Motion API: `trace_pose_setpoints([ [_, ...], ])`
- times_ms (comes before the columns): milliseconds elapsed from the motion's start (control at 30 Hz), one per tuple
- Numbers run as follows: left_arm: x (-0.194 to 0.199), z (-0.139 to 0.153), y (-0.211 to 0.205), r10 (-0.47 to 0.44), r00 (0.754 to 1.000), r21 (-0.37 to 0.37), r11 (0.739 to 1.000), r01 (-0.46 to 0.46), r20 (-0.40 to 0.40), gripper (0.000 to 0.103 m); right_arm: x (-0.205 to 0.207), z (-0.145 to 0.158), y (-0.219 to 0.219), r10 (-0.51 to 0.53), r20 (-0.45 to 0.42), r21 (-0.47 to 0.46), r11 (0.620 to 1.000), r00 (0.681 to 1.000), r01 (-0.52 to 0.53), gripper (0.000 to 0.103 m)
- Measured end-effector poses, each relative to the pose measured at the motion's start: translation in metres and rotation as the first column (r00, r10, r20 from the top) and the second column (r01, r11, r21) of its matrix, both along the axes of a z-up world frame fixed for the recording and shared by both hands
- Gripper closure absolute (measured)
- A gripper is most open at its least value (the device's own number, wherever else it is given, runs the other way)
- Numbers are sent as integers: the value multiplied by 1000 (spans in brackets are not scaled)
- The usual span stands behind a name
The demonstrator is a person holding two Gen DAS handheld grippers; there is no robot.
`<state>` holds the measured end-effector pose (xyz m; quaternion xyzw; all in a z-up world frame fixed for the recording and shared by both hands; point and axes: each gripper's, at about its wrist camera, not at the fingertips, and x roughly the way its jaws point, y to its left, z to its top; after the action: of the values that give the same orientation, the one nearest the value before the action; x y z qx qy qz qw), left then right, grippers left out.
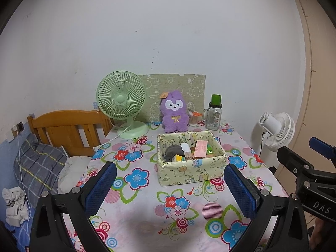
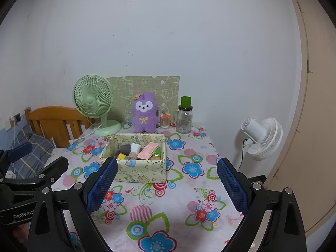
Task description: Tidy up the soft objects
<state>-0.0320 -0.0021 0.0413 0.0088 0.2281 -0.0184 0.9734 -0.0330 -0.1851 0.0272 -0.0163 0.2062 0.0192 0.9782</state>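
So both grippers are hovering over the near end of the table (image 1: 147, 220), side by side, and neither one has anything in it. The left gripper (image 1: 170, 187) has its two blue-padded fingers spread wide apart, and the right gripper (image 2: 167, 185) is the same story, fingers far apart with just flowery tablecloth showing between them.

The soft stuff: one purple plush bunny (image 1: 175, 112) sits upright at the far edge of the table, leaning back against a green patterned board (image 1: 195, 88) that stands against the wall. One fabric storage box (image 1: 190, 157) with a cartoon print sits mid-table, in front of the bunny and apart from it. Inside there's a grey soft lump (image 1: 172, 150), a pink packet (image 1: 200, 148) and a few other bits too jumbled to name or count.

Fans, two total: one mint green desk fan (image 1: 121, 105) on the table to the bunny's left, and one white fan (image 2: 262, 138) standing off the table's right side. One glass jar with a green cap (image 1: 214, 115) stands right of the bunny, with a small cup of sticks (image 1: 194, 118) squeezed between them. One wooden headboard (image 1: 69, 130) and a plaid pillow (image 1: 37, 163) are off to the left.
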Motion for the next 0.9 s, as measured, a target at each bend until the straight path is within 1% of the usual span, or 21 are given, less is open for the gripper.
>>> trace_pose_setpoints([
  [900, 5, -2, 2, 16, 1000, 5, 1000, -16, -8, 0, 6, 2, 1, 25, -4, 10, 1000, 1000, -25, 6],
])
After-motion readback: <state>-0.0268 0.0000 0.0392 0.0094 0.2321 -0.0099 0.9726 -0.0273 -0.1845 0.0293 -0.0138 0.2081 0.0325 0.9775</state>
